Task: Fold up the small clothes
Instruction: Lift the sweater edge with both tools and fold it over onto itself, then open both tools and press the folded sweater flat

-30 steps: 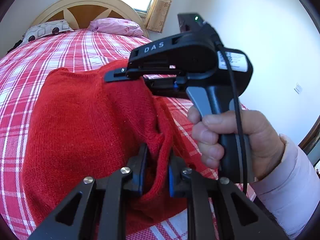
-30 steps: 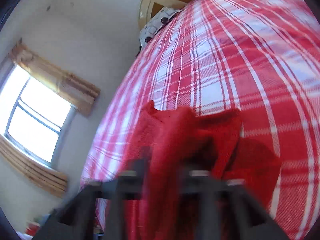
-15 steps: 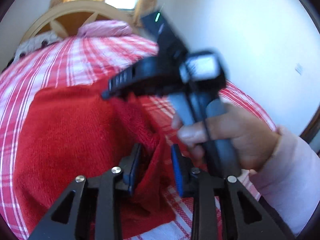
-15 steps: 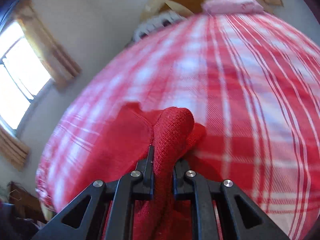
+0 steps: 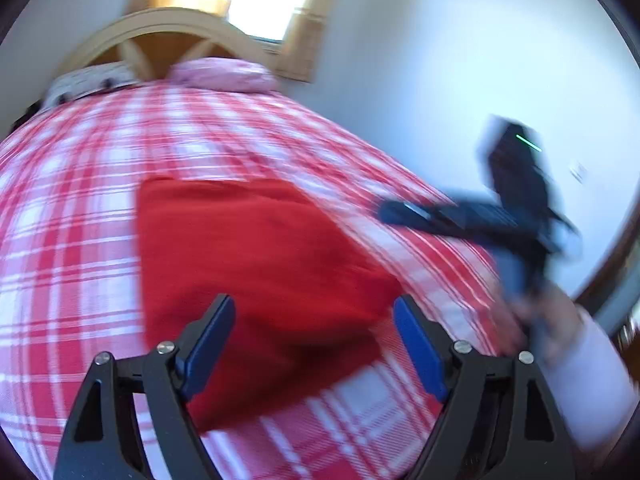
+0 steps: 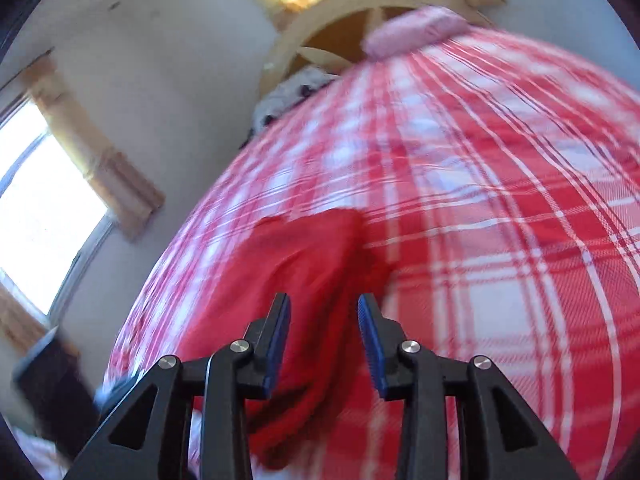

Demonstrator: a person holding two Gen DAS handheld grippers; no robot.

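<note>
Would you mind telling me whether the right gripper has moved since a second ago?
Yes. In the left wrist view the right gripper has left the red sweater, swinging right and down toward the white wall.

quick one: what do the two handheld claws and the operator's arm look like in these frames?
Both claws, left claw and right claw, share one build: black angular linkage arms with triangular cutouts, silver pivot screws and blue finger pads. In the left wrist view the right unit's black body carries a green light; the hand shows a pale pink sleeve.
</note>
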